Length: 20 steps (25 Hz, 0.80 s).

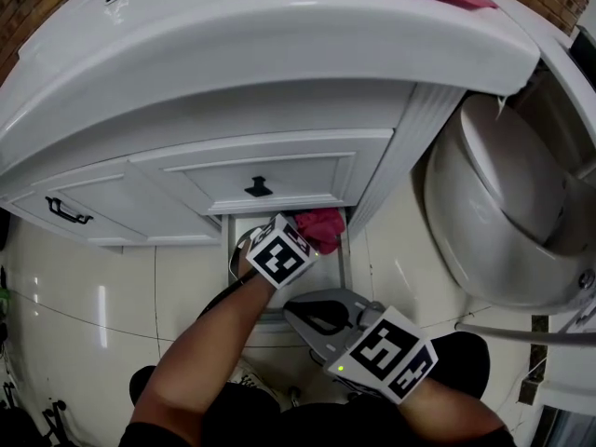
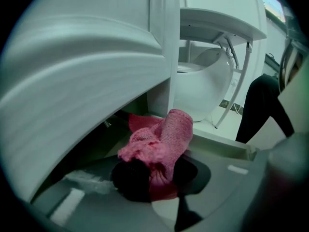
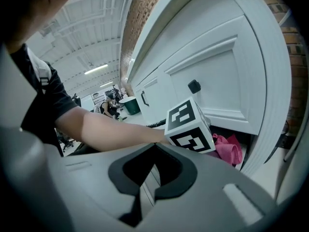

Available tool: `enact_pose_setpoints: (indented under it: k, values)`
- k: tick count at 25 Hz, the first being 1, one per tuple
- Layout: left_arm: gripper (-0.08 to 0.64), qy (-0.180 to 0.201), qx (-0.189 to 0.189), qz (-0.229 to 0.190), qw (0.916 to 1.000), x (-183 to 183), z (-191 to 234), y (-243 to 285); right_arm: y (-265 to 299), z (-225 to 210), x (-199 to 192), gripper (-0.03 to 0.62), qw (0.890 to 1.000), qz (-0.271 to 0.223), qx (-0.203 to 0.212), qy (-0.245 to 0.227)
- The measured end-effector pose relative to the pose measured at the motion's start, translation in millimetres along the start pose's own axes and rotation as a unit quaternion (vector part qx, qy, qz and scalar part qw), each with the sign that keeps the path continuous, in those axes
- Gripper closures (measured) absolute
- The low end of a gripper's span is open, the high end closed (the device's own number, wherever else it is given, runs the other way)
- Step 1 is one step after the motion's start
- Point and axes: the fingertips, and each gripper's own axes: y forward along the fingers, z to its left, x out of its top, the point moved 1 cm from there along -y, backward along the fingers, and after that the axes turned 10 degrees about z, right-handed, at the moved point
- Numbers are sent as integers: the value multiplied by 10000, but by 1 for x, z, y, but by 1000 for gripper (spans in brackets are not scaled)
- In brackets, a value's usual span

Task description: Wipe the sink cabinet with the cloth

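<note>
Currently the left gripper point(image 2: 155, 180) fingers pinch the cloth point(image 2: 163, 138), bunched at the cabinet point(image 1: 279, 170) base below the panel. Advice: press flat, sweep evenly along the edge. Right gripper point(image 3: 150, 169) fingers closed, empty, behind.

Sink cabinet point(image 1: 279, 170): white, panelled fronts. One black knob point(image 1: 258, 187) at centre, a black bar handle point(image 1: 67, 212) toward 9 o'clock. It fills the head view from centre up to 12 o'clock.

Cloth point(image 2: 161, 139): pink, knitted, bunched into a lump. It sits in the dark gap under the knobbed panel, at 6 o'clock of the knob, and touches the cabinet's base. Its near end is pinched in the left gripper point(image 2: 157, 182).
</note>
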Motion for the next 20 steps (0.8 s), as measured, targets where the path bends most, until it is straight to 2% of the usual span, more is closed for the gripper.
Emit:
enact_pose_setpoints:
  k: [6, 10, 20]
  values:
    - [469, -98, 48, 86, 9999, -3, 11, 2, -1, -3, 8, 584, 9999, -116, 123, 27]
    - [468, -101, 222, 193, 9995, -15, 17, -6, -1, -8, 4, 584, 9999, -71, 86, 57]
    - [469, -629, 786, 375, 9942, -67, 51, -40, 3, -5, 7, 584, 9999, -87, 83, -1]
